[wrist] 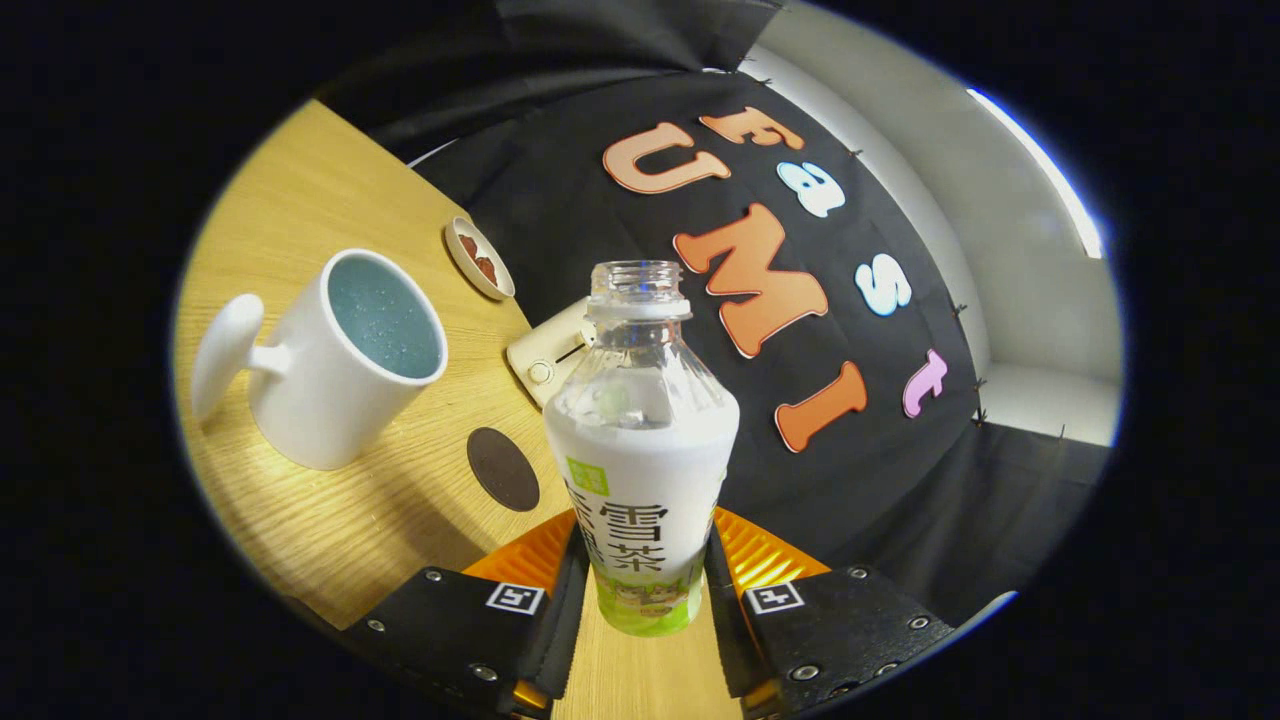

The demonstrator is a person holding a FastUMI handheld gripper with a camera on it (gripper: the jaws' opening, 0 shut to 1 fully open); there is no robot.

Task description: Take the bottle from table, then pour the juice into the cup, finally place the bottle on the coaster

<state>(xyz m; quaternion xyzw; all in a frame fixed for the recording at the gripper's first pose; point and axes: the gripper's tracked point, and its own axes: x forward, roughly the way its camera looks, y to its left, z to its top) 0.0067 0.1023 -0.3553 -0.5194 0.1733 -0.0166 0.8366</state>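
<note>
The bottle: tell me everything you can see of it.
The bottle is clear plastic with a threaded neck and no cap on it. A white label with green patches wraps its lower body; the shoulder above is see-through and ribbed. It is held between the two fingers of the gripper, which press on its lower sides. In this view the table looks tilted against it. Beyond it to one side are the white cup and the dark round coaster. Its liquid level cannot be told.

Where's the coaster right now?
In the gripper view, the dark round coaster lies flat on the table, between the white cup and the bottle clamped in the gripper.
</note>
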